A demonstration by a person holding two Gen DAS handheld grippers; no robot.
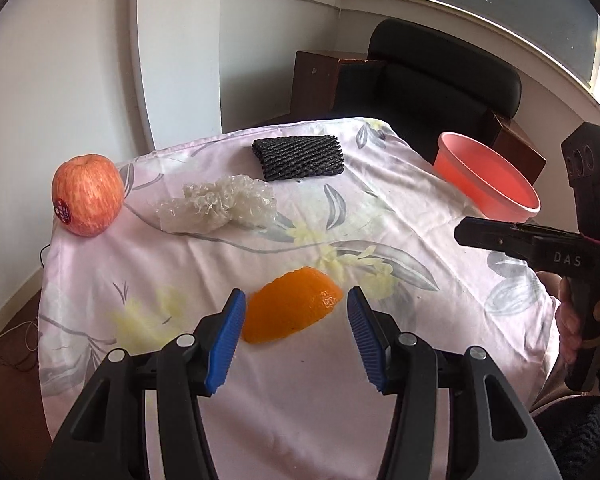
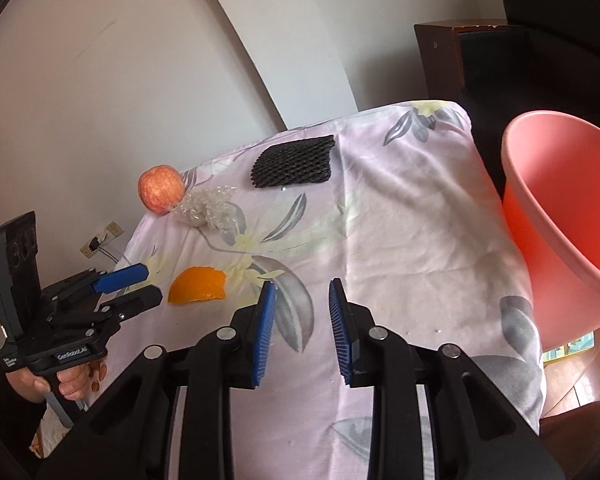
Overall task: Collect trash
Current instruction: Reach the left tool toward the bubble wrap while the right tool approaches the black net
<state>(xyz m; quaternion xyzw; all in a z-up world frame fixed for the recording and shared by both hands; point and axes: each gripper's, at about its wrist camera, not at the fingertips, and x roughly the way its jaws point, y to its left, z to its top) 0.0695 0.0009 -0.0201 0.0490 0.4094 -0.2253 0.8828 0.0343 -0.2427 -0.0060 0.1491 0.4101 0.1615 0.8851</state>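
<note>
An orange peel (image 1: 292, 306) lies on the floral tablecloth (image 1: 260, 380), right in front of my open left gripper (image 1: 296, 300), between its blue pads without touching them. The peel also shows in the right wrist view (image 2: 198, 280), just right of the left gripper (image 2: 140, 284). A crumpled clear plastic wrap (image 1: 220, 206) and a black foam net (image 1: 299, 157) lie farther back. My right gripper (image 2: 302, 292) is open and empty above the cloth, left of the pink basin (image 2: 560, 208).
A red apple (image 1: 87, 194) stands at the table's far left edge. The pink basin (image 1: 488, 184) sits off the table's right side. A black chair (image 1: 432, 76) and brown cabinet (image 1: 316, 80) stand behind the table.
</note>
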